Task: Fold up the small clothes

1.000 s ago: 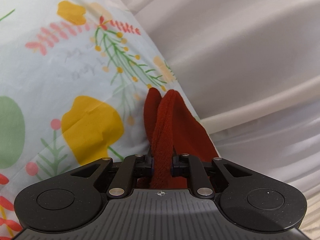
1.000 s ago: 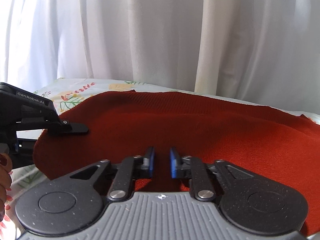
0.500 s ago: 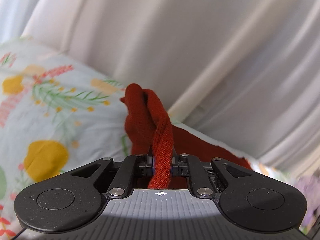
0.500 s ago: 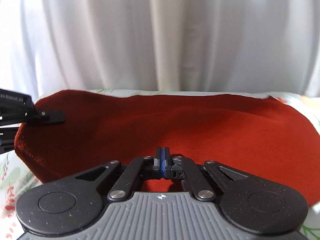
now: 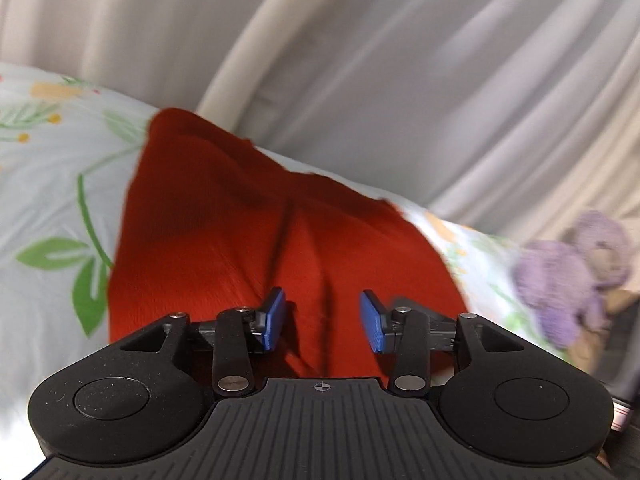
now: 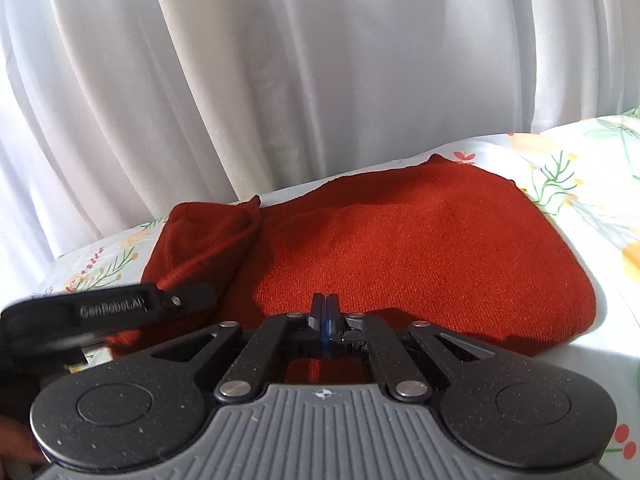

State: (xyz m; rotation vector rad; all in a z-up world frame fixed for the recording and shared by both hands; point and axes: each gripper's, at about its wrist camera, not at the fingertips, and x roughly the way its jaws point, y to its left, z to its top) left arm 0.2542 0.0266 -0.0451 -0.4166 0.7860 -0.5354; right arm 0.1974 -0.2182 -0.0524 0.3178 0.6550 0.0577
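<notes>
A rust-red knitted garment (image 5: pixel 248 240) lies on the floral bedsheet (image 5: pixel 48 184), spread wide with a bunched corner (image 6: pixel 204 236) at its left end. My left gripper (image 5: pixel 322 320) hovers over that end. Its jaws are opening, the blue pads (image 5: pixel 274 318) stand apart, and the cloth lies below them, touched by neither pad. In the right wrist view the left gripper's black finger (image 6: pixel 176 300) reaches in from the left over the cloth. My right gripper (image 6: pixel 325 322) is shut on the garment's (image 6: pixel 420 248) near edge, with red cloth showing under its pads.
White curtains (image 6: pixel 280 80) hang right behind the bed's far edge. A purple plush toy (image 5: pixel 568 272) sits on the sheet to the right of the garment. Bare floral sheet (image 6: pixel 592 184) shows to the right. A person's fingers (image 6: pixel 16 436) show at the lower left corner.
The left gripper let go of the twisted red cloth, which now lies flat beneath it. The right gripper closed on the near edge. Both views swung sideways and rolled.
</notes>
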